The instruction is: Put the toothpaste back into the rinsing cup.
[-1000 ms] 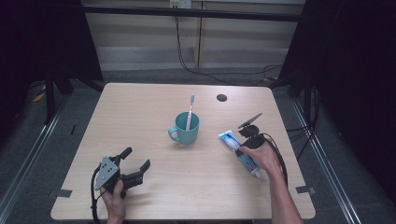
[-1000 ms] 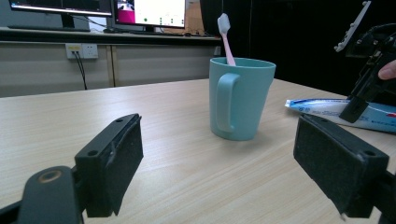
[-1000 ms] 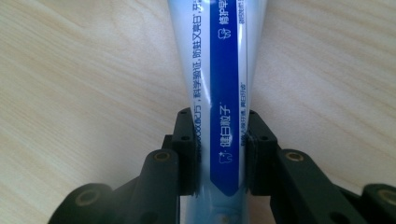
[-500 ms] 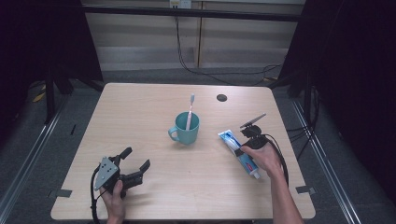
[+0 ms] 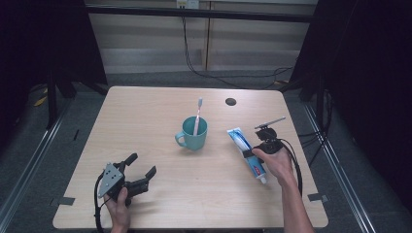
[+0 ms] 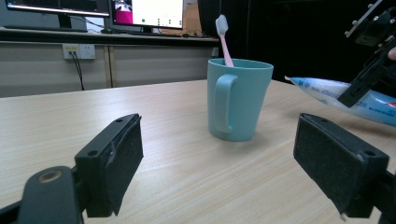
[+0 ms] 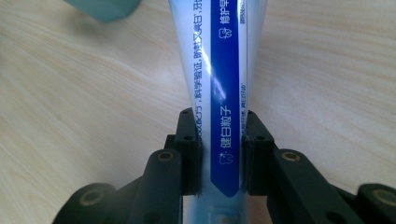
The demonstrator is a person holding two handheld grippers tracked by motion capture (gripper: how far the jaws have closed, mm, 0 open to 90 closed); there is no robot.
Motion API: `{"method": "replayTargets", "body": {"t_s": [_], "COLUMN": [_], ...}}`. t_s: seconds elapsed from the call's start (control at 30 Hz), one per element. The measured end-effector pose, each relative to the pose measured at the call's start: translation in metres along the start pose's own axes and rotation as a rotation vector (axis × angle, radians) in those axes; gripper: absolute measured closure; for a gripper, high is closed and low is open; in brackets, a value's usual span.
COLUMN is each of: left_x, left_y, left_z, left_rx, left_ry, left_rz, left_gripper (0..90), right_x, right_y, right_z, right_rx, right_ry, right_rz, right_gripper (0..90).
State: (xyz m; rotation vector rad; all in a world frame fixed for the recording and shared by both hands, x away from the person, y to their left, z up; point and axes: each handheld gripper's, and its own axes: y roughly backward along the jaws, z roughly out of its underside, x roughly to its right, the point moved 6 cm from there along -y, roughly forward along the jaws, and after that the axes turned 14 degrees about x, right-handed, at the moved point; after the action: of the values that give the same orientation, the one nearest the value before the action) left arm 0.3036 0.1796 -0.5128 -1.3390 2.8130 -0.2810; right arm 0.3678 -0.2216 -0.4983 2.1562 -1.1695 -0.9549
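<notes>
A teal mug (image 5: 193, 134) stands mid-table with a pink toothbrush (image 5: 197, 114) upright in it. To its right, my right gripper (image 5: 250, 154) is shut on a blue-and-white toothpaste tube (image 5: 238, 137). In the right gripper view both pads press the tube (image 7: 224, 56) at its middle (image 7: 222, 135), and the mug's base (image 7: 105, 7) shows at the top. The tube's flat end points toward the mug and looks slightly raised. My left gripper (image 5: 141, 164) rests at the front left, open and empty. From there (image 6: 218, 149) I see the mug (image 6: 238, 100), toothbrush (image 6: 224, 39) and tube (image 6: 322, 91).
A small dark round hole (image 5: 231, 101) sits in the tabletop near the far edge. Cables trail from both grippers over the front edge. Bare wood lies between the mug and the left gripper. Dark curtains and a cabinet stand behind the table.
The right hand with the tube has shifted only slightly. The left gripper, mug and toothbrush stay where they were.
</notes>
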Motion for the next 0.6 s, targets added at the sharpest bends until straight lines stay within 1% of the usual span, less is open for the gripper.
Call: {"method": "replayTargets", "body": {"t_s": [0.03,0.1,0.2,0.23,0.33,0.4,0.47,0.6], "left_x": [0.0,0.0,0.0,0.0,0.0,0.0,0.0,0.0], "left_y": [0.0,0.0,0.0,0.0,0.0,0.0,0.0,0.0], "left_z": [0.0,0.0,0.0,0.0,0.0,0.0,0.0,0.0], "left_rx": [0.0,0.001,0.001,0.001,0.001,0.002,0.003,0.003], "left_ry": [-0.001,0.001,0.001,0.0,0.002,-0.001,0.001,0.001], "left_rz": [-0.001,-0.002,0.0,0.0,0.001,-0.005,-0.002,-0.005], "left_gripper": [15.8,15.8,15.8,15.8,15.8,15.8,15.8,15.8], "right_x": [0.0,-0.002,-0.005,-0.006,-0.007,-0.008,-0.009,-0.012], "right_y": [0.0,0.001,0.001,0.002,0.004,0.007,0.009,0.013], "right_z": [-0.001,-0.003,-0.003,-0.004,-0.006,-0.009,-0.011,-0.014], "right_rx": [0.019,0.039,0.044,0.054,0.091,0.122,0.155,0.191], "right_ry": [0.005,0.012,0.013,0.015,0.003,0.011,0.02,0.023], "right_rz": [-0.002,-0.01,-0.011,-0.015,-0.018,-0.015,-0.015,-0.029], "right_gripper": [72.5,72.5,72.4,72.4,72.5,72.5,72.5,72.4]}}
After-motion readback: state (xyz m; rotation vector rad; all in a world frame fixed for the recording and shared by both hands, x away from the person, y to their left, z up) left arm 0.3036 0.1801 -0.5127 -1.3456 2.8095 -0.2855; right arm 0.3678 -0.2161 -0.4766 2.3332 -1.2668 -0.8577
